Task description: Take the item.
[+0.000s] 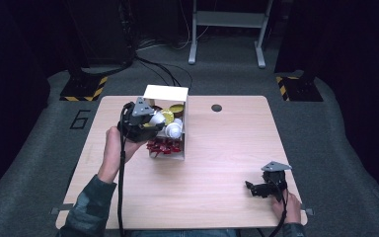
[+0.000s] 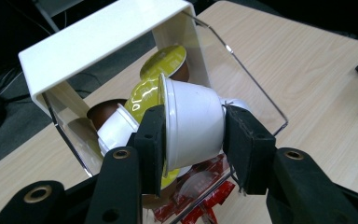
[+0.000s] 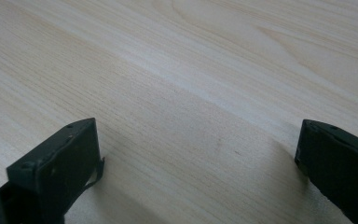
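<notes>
My left gripper (image 2: 193,135) is shut on a white coffee capsule (image 2: 191,123) with a yellow-green foil lid, held on its side just above the box. In the high view that left gripper (image 1: 150,121) hangs over the left side of a white-framed clear box (image 1: 166,92). Inside the box lie several capsules: a gold-lidded one (image 2: 165,60), a brown one (image 2: 105,109), a white one (image 1: 173,130). Red packets (image 1: 164,146) lie at its near end. My right gripper (image 1: 250,187) rests open low over bare wood near the table's front right, its jaws wide apart (image 3: 198,158).
The light wooden table (image 1: 227,148) has a round cable hole (image 1: 216,107) at the back. Beyond the table are a metal stand (image 1: 227,29), cables on the floor and yellow-black striped bases (image 1: 81,91).
</notes>
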Motion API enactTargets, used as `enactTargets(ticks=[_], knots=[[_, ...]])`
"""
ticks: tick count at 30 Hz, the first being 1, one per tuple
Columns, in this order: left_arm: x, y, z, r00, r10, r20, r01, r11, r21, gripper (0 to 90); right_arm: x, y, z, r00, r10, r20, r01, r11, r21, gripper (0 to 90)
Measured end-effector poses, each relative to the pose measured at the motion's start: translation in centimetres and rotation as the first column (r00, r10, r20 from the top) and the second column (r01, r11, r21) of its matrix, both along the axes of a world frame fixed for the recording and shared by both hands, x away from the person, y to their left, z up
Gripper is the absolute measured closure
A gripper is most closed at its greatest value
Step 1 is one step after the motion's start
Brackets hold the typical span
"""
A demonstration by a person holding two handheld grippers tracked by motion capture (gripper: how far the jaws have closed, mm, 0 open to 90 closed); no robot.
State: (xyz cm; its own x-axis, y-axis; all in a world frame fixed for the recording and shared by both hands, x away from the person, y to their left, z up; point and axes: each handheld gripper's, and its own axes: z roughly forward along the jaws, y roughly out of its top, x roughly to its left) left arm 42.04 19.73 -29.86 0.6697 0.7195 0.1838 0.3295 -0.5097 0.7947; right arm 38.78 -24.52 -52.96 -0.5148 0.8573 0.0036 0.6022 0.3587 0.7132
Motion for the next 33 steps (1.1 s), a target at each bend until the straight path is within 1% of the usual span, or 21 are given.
enactTargets(ticks=[1,7,8,14,17,22,29,33], knots=[[-0.1,0.1,0.2,1.0000,0.000,0.010,0.000,1.0000,-0.006,59.3,0.0,0.0,0.0,1.0000,0.000,0.000,0.000,1.000,0.000,0.0],[-0.6,0.6,0.7,0.9997,0.000,0.025,0.000,0.9999,-0.010,59.3,0.0,0.0,0.0,1.0000,0.000,0.000,0.000,1.000,0.000,0.0],[-0.9,0.8,0.8,0.9996,0.003,0.029,-0.002,0.9998,-0.020,59.3,0.0,0.0,0.0,1.0000,0.001,0.000,-0.001,1.000,-0.001,0.0],[-1.5,1.6,1.2,0.9988,0.009,0.048,-0.008,0.9998,-0.020,59.3,0.0,0.0,0.0,1.0000,-0.002,0.000,0.002,1.000,0.000,0.0],[-1.8,2.1,1.5,0.9985,0.013,0.054,-0.011,0.9995,-0.029,59.3,0.0,0.0,0.0,1.0000,-0.002,0.001,0.002,1.000,0.000,0.0],[-2.3,2.7,1.9,0.9975,0.013,0.070,-0.011,0.9996,-0.026,59.3,0.0,0.0,0.0,1.0000,-0.002,0.000,0.002,1.000,0.001,0.0],[-3.0,4.2,2.3,0.9945,0.046,0.094,-0.041,0.9976,-0.056,59.3,0.0,0.0,0.0,1.0000,0.001,0.000,-0.001,1.000,-0.001,0.0],[-3.2,5.0,2.4,0.9929,0.066,0.099,-0.059,0.9960,-0.067,59.4,0.0,0.0,0.0,1.0000,-0.001,0.000,0.001,1.000,0.000,0.0]])
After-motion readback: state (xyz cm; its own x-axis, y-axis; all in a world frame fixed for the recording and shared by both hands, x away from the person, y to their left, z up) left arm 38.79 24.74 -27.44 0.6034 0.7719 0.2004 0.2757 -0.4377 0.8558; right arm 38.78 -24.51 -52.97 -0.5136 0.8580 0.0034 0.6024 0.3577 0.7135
